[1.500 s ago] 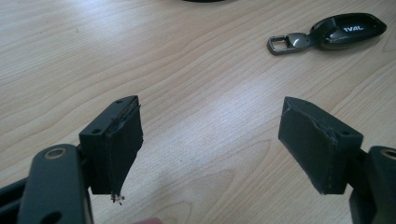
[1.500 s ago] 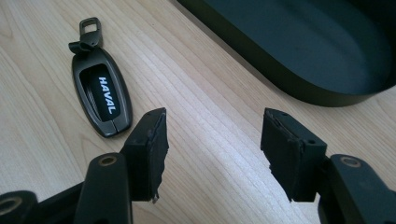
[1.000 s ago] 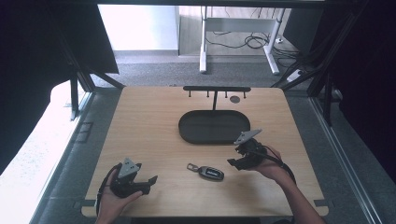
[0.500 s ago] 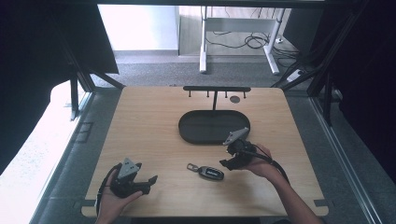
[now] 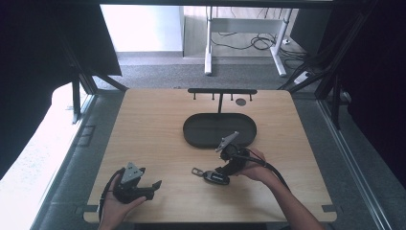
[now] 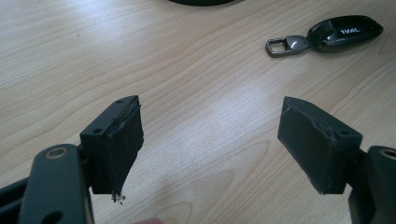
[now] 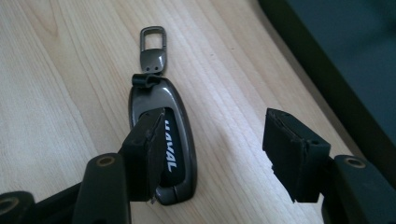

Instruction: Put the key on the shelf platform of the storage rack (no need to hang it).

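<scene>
A dark car key fob (image 5: 214, 177) with a metal loop lies on the wooden table (image 5: 153, 129), just in front of the black oval tray (image 5: 194, 132). My right gripper (image 5: 225, 168) is open and hovers right over the key fob (image 7: 161, 135); its left jaw covers part of the fob, and the right jaw stands over bare wood. My left gripper (image 5: 152, 186) rests open near the front left edge with nothing between its jaws. From there the key fob (image 6: 343, 31) lies ahead to the right.
Behind the tray stands a black T-shaped hook rack (image 5: 221, 92), with a small round dark disc (image 5: 241, 101) beside it. The tray's rim (image 7: 322, 88) runs close to the right of my right gripper.
My right gripper has moved left and toward the front, from beside the tray to over the key fob. The left gripper has stayed put.
</scene>
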The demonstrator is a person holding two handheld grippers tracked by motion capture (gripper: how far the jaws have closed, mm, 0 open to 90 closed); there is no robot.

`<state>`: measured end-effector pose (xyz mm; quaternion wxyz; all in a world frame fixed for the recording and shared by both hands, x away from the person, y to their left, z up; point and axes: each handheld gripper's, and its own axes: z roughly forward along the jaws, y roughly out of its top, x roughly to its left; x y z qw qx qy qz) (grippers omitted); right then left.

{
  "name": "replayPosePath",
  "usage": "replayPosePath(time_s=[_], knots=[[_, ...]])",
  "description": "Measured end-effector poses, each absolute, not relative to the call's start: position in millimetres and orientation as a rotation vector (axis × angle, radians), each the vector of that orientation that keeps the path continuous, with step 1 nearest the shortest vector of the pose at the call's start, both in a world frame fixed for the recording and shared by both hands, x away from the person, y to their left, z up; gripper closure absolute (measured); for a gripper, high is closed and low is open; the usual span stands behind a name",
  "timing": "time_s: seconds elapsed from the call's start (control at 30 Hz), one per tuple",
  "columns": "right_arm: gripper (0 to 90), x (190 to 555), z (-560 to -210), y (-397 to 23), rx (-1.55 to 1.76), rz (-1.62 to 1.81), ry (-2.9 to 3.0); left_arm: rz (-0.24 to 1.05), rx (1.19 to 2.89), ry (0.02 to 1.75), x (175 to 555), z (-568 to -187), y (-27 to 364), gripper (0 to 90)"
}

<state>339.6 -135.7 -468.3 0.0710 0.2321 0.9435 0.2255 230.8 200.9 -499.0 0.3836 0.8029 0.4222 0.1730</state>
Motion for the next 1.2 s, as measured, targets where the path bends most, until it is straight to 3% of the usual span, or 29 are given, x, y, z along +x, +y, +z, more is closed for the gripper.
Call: replayPosePath(time_s=[1.2], knots=[[39.3, 332, -502, -100, 0.612, 0.552, 2.961, 0.442, 2.052, 1.08, 231, -499, 202, 22.3]])
